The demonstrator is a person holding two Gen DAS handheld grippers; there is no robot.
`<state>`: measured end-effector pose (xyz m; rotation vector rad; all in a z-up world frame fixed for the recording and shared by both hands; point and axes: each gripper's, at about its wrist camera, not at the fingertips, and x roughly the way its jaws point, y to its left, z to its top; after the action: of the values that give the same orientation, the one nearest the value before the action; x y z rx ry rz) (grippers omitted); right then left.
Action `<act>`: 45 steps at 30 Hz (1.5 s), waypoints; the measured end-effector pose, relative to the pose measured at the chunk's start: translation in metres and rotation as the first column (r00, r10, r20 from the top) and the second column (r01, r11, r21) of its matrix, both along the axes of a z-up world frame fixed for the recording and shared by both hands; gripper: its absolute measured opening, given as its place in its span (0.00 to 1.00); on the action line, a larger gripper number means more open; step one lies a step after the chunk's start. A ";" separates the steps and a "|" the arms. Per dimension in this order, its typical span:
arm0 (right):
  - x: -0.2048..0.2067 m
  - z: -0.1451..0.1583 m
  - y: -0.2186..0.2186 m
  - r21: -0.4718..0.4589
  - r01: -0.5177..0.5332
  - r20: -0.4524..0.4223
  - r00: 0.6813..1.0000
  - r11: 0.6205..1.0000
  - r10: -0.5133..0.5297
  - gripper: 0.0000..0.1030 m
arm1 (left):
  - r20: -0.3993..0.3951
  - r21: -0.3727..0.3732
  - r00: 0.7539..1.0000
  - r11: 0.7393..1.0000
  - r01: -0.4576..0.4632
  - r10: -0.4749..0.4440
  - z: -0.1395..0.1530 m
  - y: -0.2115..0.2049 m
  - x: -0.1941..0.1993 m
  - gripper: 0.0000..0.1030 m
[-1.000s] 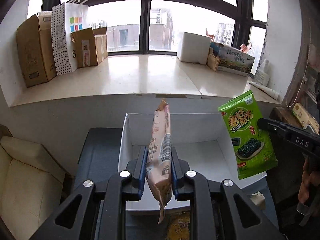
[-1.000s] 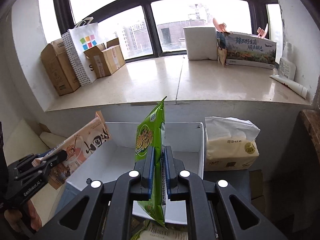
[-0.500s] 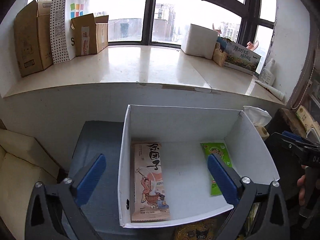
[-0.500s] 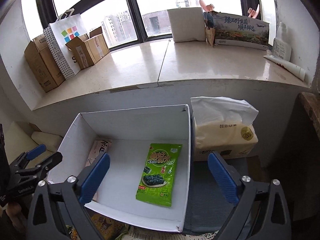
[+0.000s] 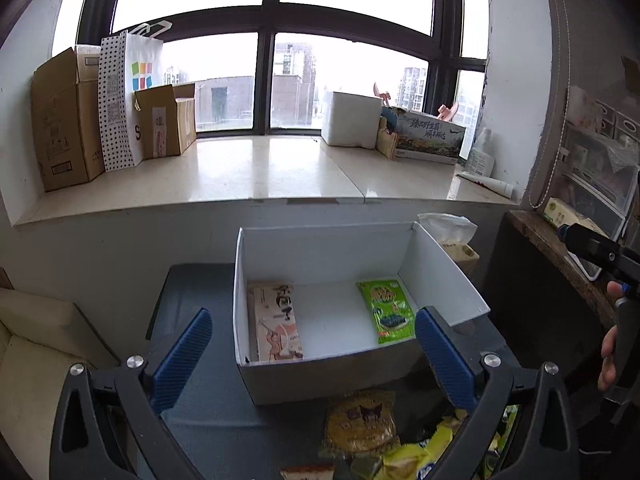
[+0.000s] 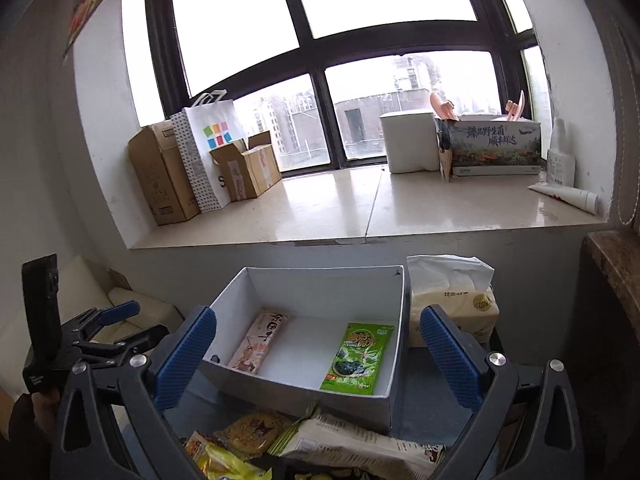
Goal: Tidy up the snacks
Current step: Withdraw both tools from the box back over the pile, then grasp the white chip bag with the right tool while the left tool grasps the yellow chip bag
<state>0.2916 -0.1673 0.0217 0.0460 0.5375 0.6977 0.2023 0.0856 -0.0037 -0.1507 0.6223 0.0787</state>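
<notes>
A white open box (image 5: 320,248) (image 6: 304,394) stands on a dark table. Inside lie a pink snack pack (image 5: 276,322) (image 6: 260,340) on the left and a green seaweed pack (image 5: 386,310) (image 6: 358,358) on the right. My left gripper (image 5: 314,356) is open and empty, held back above the box's near wall. My right gripper (image 6: 316,356) is open and empty, also in front of the box. A pile of loose snacks (image 5: 360,424) (image 6: 256,436) lies on the table in front of the box.
A tissue pack (image 6: 452,304) (image 5: 452,232) stands right of the box. A stone window ledge (image 5: 260,168) behind holds cardboard boxes (image 5: 60,120), a paper bag and cartons. A cream cushion (image 5: 32,344) lies at left. A dark shelf (image 5: 560,260) is at right.
A second ago each gripper was shut on a pack above the box. Both opened and dropped the packs into the box, then drew back and up from it.
</notes>
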 end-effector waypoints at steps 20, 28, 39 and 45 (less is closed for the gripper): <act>-0.133 -0.121 -0.045 -0.276 0.020 -0.117 0.992 0.961 -0.055 1.00 | -0.061 -0.063 0.989 0.989 0.132 -0.136 -0.037 -0.068 -0.141 1.00; -0.112 -0.120 -0.016 -0.345 -0.004 -0.008 1.000 0.939 0.001 1.00 | -0.072 -0.105 0.987 0.985 0.136 -0.144 -0.044 -0.063 -0.139 1.00; -0.021 -0.149 0.025 -0.532 -0.114 -0.022 0.992 0.839 0.120 1.00 | -0.084 -0.118 0.988 0.986 0.116 -0.127 -0.051 -0.056 -0.136 1.00; 0.002 -0.180 0.043 -0.644 -0.139 -0.028 0.987 0.752 0.159 1.00 | -0.090 -0.112 0.987 0.986 0.124 -0.135 -0.052 -0.059 -0.134 1.00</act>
<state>0.2934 -0.1242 -0.1582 -0.6677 0.7379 0.6344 0.0679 0.0271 -0.0555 -0.2094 0.7326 -0.0735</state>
